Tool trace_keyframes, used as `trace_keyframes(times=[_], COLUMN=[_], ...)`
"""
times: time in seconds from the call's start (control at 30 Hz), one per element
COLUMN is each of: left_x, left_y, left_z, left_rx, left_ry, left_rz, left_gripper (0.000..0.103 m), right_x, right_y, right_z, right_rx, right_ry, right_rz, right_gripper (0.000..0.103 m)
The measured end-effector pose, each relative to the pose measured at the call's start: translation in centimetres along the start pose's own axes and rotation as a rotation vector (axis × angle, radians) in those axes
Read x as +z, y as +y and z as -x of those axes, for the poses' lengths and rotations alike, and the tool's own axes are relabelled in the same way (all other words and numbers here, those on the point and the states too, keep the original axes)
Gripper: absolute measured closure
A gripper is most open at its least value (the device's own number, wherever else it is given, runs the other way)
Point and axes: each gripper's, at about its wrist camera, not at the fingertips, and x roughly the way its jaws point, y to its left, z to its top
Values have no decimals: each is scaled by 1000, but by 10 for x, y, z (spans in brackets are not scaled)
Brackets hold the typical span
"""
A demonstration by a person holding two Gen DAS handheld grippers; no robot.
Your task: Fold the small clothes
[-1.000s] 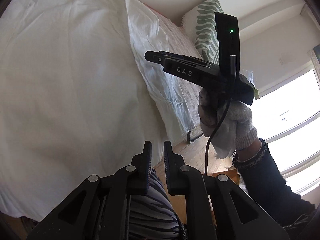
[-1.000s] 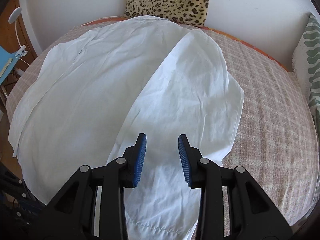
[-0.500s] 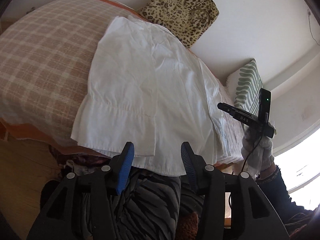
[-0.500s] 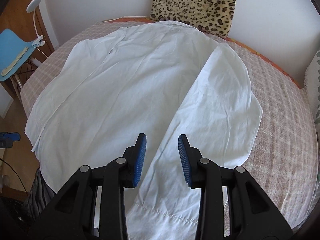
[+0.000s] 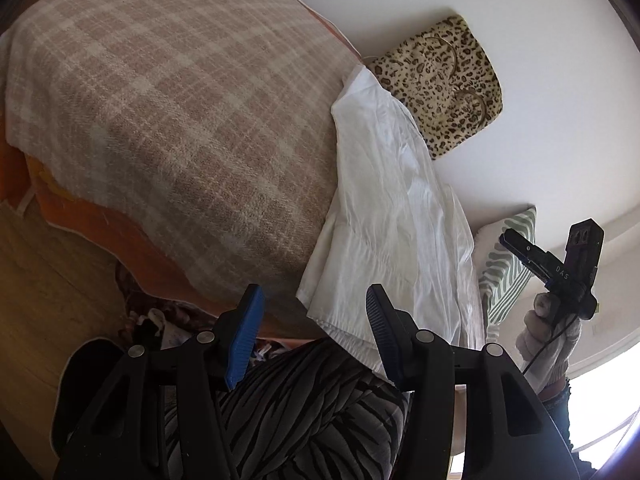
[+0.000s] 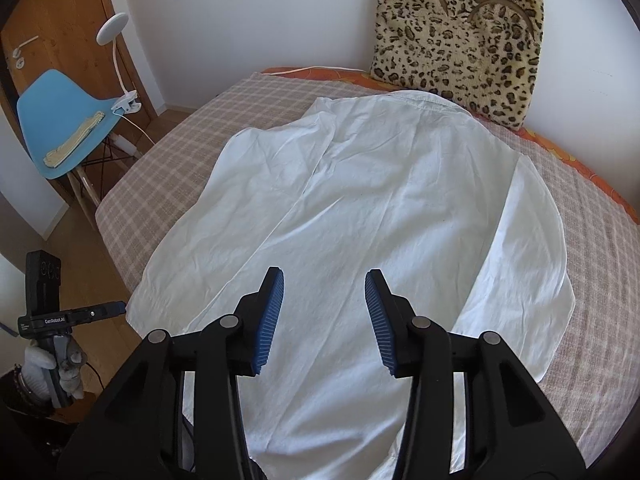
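The white garment (image 6: 372,216) lies spread flat on the bed (image 6: 176,160), its upper edge against the leopard-print cushion (image 6: 456,36) at the wall and its lower hem hanging past the near edge of the mattress. One side panel on the right (image 6: 524,256) is already folded inward over the body, giving a straight crease line; the left side is not yet folded. The flat spread keeps the cloth free of bunching, so each fold can be laid along a clean line.

The right gripper (image 6: 324,312) hovers above the lower middle of the garment. Its jaws have just been opening and stand at a moderate gap, with nothing between them and no cloth touched. This position suits a pause between folds, clear of the finished panel.

The left gripper (image 5: 312,332) is held off the left side of the bed, low and near the garment's hanging corner (image 5: 320,312). Its jaws have opened within the last second and stand moderately wide and empty. The placement suggests an approach to the unfolded left edge, probably to pinch it and carry it inward to match the right panel; the exact grasp point cannot be judged from the distorted side view.

The checked blanket (image 5: 180,120) under the garment gives a level, slightly grippy base. A blue chair (image 6: 60,120) with a clip lamp (image 6: 116,32) stands beside the bed, well apart from the work.
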Motion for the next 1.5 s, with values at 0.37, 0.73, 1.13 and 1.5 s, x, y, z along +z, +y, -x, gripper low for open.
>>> trace_keyframes(times=[0.37, 0.73, 1.13, 1.5], left_x=[-10, -2, -1, -3], left_y=[-22, -27, -28, -40], left_z=[-1, -11, -8, -7], left_rx=[-59, -57, -142, -176], left_ry=[-84, -79, -66, -43], left_rz=[-96, -162, -186, -225], left_gripper=[53, 71, 101, 101], right_x=[38, 79, 162, 188], right_y=[52, 71, 101, 148], right_z=[-19, -58, -155, -242], right_rx=[59, 91, 117, -120], right_ry=[24, 79, 175, 307], right_rz=[81, 64, -82, 35], right_gripper=[56, 56, 56, 55])
